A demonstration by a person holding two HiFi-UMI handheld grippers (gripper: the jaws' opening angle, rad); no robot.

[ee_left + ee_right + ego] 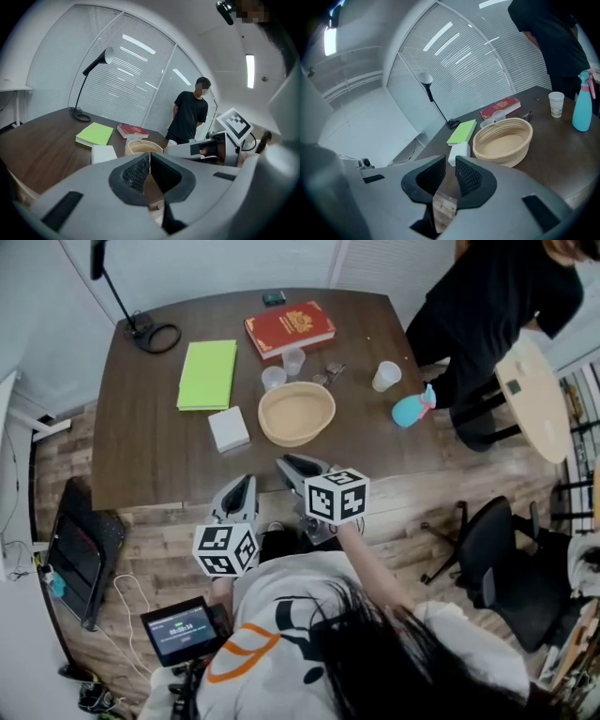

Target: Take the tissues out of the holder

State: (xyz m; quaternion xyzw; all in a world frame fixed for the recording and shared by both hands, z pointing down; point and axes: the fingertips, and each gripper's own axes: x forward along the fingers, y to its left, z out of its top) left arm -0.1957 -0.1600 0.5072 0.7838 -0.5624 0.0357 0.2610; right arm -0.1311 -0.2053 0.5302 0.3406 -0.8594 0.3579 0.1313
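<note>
Brown counter (141,437). Left gripper (149,161) jaws are closed on nothing; right gripper (450,165) jaws stand slightly apart, empty. Just ahead sits one white tissue holder (229,428), then one basket (296,412), two clear cups (274,378), one white cup (385,376), one green book (208,374) and one red book (289,328), its title unreadable.

Desk (141,437) is dark brown wood, the floor (169,549) is mixed brown planks. Then there's a lime green notebook (208,374), a red book (290,328) with a gold emblem, a pale beige woven basket (296,413), a plain white box (229,428), a white cup (385,376) and a teal spray bottle (411,409) with a pink trigger. Left hand-held gripper (150,157) and right hand-held gripper (450,161) are both grey with black gridded pads, and their cubes carry black-and-white square markers.
</note>
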